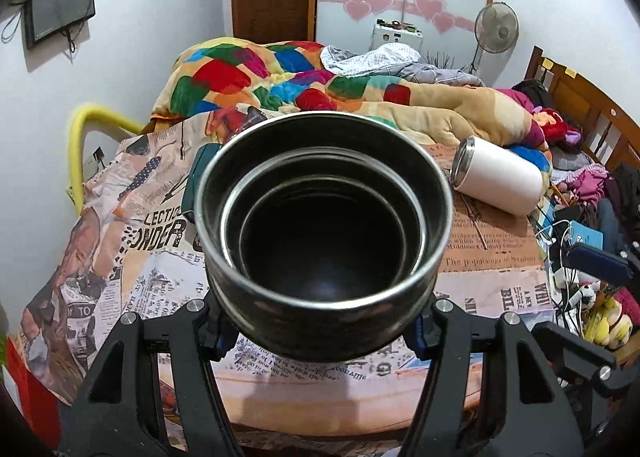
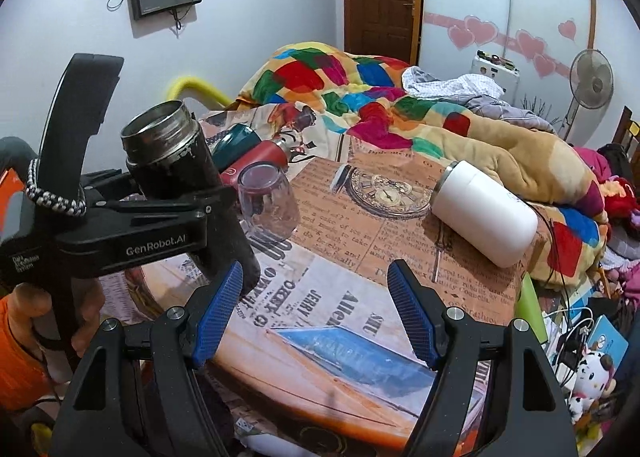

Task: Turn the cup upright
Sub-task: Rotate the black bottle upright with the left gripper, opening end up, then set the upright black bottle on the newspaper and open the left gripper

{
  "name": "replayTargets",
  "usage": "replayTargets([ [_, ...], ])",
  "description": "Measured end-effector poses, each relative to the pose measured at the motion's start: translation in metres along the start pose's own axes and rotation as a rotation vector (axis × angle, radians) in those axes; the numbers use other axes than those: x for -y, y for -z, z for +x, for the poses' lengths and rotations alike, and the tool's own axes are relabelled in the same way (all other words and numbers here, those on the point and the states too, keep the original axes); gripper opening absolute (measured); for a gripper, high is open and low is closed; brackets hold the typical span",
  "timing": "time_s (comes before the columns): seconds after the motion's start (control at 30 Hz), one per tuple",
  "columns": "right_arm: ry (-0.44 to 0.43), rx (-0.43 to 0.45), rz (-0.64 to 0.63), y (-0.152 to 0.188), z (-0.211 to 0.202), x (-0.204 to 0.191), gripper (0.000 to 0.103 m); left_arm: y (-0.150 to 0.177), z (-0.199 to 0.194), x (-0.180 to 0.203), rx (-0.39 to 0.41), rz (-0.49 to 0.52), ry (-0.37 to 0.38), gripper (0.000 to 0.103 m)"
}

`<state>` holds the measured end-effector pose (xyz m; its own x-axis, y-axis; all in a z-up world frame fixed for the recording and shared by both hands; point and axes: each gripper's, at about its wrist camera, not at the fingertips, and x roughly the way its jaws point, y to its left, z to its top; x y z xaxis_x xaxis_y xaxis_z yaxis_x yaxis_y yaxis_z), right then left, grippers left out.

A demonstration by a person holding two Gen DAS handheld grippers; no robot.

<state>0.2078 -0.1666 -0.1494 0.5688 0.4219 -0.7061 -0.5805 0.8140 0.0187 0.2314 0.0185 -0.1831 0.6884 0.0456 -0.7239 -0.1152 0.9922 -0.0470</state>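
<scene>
My left tongs point(image 2: 224, 257) are clamped on the black steel cup point(image 1: 324, 233), pads on its lower body either side. Cup's up off the counter point(image 2: 360, 329), mouth tilted up and twd the L wrist cam, so that view looks straight down the dark bore; rim threads visible in the R wrist view point(image 2: 168, 149), where it leans up-left abv the tong body. My right tongs point(image 2: 314, 317) are apart w/ nothing between the blue pads point(image 2: 412, 313), hovering over the newsprint-pattern cloth near the counter's front edge. On the counter: clear glass tumbler point(image 2: 268, 203) standing upside down, just right of the held cup in R view; behind it a red bottle point(image 2: 256, 163) and a teal bottle point(image 2: 234, 143) lying on their sides, close together, can't tell if touching. White tumbler point(image 2: 484, 213) lies on its side at the far right of the counter, steel rim pointing left, base up against the patchwork blanket point(image 2: 360, 97) piled on the bed behind. Same white tumbler in L view point(image 1: 498, 175), well apart from the held cup.
</scene>
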Motion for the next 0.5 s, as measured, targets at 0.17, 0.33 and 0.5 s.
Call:
replayTargets([
  [0.17, 0.011, 0.014, 0.004, 0.0, -0.008, -0.001, 0.072, 0.003, -0.01, 0.0, -0.009, 0.008, 0.015, 0.064],
  [0.33, 0.01, 0.047, 0.019, -0.002, -0.025, -0.005, 0.072, 0.004, -0.046, -0.004, 0.025, 0.017, 0.052, 0.064],
  [0.5, 0.017, 0.121, 0.029, -0.009, -0.056, -0.015, 0.072, 0.005, -0.114, -0.009, 0.153, 0.039, 0.07, 0.065],
])
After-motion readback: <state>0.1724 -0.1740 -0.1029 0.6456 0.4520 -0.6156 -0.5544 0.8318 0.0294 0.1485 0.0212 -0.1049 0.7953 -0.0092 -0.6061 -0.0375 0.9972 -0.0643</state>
